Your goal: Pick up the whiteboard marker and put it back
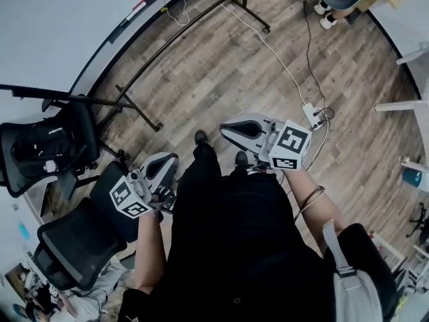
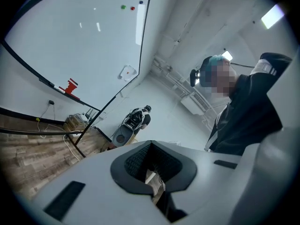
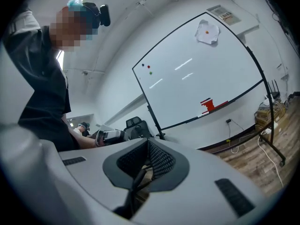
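Bright, even indoor light. A ceiling lamp glares at two o'clock in the left gripper view; fisheye edges darken.

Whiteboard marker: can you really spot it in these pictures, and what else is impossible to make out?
- Marker: in both gripper views only tiny slivers lie beside the red item on the whiteboard ledge, too small to identify.
- Whiteboard, head view: most of it is cut off by the top-left edge.
- Floor at the person's feet, head view: hidden by the dark torso.
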Demonstrator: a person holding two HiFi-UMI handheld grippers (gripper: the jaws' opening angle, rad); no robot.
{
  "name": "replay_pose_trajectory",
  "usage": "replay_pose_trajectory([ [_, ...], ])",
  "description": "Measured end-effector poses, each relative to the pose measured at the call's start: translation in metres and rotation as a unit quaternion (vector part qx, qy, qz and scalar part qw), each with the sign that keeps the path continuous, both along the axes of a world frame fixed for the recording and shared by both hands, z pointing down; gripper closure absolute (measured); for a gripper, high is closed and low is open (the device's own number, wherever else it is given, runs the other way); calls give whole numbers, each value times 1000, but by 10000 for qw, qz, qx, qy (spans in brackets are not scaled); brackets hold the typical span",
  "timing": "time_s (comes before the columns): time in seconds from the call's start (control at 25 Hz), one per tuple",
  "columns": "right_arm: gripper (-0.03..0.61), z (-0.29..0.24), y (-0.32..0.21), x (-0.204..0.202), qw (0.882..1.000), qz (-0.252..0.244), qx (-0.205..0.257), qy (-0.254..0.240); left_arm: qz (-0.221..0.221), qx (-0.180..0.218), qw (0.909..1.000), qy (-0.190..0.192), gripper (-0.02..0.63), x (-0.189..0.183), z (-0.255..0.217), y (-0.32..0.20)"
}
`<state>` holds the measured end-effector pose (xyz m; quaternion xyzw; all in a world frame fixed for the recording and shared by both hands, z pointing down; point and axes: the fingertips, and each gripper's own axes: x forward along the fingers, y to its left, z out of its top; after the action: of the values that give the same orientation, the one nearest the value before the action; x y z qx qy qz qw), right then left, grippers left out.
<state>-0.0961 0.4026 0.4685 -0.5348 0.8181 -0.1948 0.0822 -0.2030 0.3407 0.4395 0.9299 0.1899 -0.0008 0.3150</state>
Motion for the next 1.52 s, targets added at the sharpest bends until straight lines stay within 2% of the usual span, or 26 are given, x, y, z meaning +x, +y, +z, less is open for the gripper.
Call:
replay_pose_trajectory([
  [0.12, 557, -6, -30, 7, 9999, 69, -97, 76, 90, 27, 9997, 235, 603, 21, -4, -37],
  [0.32, 557, -23, -97, 16, 9988, 215, -229, 375, 203, 174, 9991, 328, 603, 50, -9, -102],
  [0.44, 557, -36, -136, 19, 9984, 341, -185, 417, 360, 123, 9984, 415, 603, 56, -13, -139],
  [0.6, 557, -38, -162, 29, 9970, 612, -263, 381, 604, 53, 9976, 346, 603, 66, 0, -169],
  [0.72, 557, -32, -172, 31, 9967, 604, -393, 379, 685, 49, 9971, 339, 603, 73, 6, -185],
  [0.88, 557, -30, -186, 53, 9967, 529, -477, 400, 451, 94, 9982, 383, 601, 90, 10, -206],
  [1.04, 557, -30, -203, 91, 9982, 523, -291, -54, 116, 80, 9997, 179, 601, 112, 20, -225],
  [1.2, 557, -20, -236, 130, 9993, 167, -166, -275, -269, 222, 9994, -57, 601, 141, 21, -248],
  [1.36, 557, -19, -273, 178, 9993, -290, 1, -223, -720, 366, 9961, -345, 601, 181, 21, -277],
  [1.52, 557, -35, -300, 233, 9980, -555, 221, -205, -957, 629, 9917, -588, 601, 218, 2, -303],
])
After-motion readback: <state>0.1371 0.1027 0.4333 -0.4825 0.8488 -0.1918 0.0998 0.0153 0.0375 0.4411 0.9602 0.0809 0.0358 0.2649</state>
